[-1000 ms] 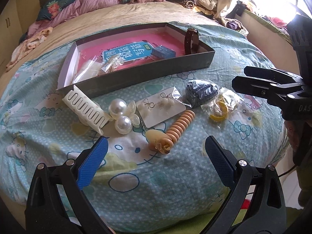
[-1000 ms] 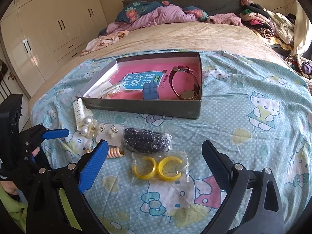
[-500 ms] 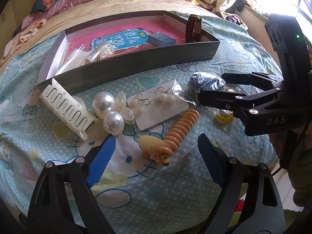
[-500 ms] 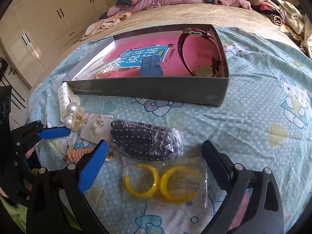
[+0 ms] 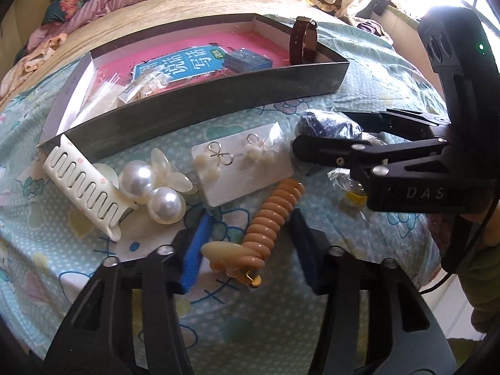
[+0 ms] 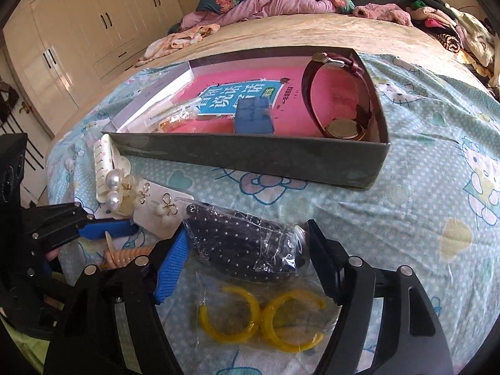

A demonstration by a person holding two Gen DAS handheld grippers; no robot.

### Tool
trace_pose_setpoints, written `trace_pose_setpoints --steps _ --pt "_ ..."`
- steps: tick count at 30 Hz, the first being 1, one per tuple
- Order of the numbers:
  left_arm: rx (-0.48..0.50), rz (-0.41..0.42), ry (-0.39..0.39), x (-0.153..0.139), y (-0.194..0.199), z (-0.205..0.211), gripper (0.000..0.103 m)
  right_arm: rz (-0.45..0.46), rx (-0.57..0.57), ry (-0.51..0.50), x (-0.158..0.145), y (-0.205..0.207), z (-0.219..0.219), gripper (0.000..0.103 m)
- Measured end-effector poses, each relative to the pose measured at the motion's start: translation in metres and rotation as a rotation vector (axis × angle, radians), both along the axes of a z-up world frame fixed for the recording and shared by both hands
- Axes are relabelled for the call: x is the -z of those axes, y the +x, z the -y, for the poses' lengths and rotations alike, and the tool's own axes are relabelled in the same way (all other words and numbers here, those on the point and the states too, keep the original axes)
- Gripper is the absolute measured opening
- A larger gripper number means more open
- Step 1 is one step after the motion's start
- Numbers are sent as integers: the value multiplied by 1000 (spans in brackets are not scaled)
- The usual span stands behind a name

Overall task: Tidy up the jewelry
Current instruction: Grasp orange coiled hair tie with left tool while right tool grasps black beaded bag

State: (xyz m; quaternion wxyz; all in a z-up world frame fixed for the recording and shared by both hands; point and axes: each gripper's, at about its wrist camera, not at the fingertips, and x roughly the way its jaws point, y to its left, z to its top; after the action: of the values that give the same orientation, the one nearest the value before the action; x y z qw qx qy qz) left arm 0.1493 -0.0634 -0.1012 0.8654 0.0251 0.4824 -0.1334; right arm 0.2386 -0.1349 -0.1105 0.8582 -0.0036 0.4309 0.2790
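A grey box (image 5: 200, 93) (image 6: 250, 156) with a pink booklet holds a brown watch (image 6: 340, 93), a blue case (image 6: 254, 115) and clear bags. On the bedsheet in front lie a white claw clip (image 5: 81, 187), pearl clip (image 5: 153, 187), earring card (image 5: 243, 165), tan spiral hair clip (image 5: 268, 218), bagged dark beads (image 6: 243, 247) and bagged yellow hoops (image 6: 259, 318). My left gripper (image 5: 250, 243) is open, its jaws straddling the spiral clip. My right gripper (image 6: 247, 250) is open, its jaws on either side of the bead bag.
Piled clothes and pillows (image 6: 281, 0) lie at the bed's far end. Wardrobe doors (image 6: 78, 31) stand to the left. The bed edge drops off on the near side (image 5: 437, 297).
Both grippers moved forward and down. The left now straddles the spiral clip; the right now straddles the bead bag. Both sets of jaws have narrowed.
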Motion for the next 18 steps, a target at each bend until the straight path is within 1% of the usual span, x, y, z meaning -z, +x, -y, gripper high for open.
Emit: trace_pose_setpoints --steps 3,6,12,18 --pt "5 5 -18 -3 -3 -3 29 7 15 23 -5 -3 7 69" --pt "7 9 -47 -8 -7 -6 22 27 24 35 -14 -8 13 69" --pt "9 53 -97 -29 -17 -10 22 69 43 50 -32 -15 23 69" --pt "-16 102 -124 -49 -20 -20 22 98 57 57 -45 -18 26 69"
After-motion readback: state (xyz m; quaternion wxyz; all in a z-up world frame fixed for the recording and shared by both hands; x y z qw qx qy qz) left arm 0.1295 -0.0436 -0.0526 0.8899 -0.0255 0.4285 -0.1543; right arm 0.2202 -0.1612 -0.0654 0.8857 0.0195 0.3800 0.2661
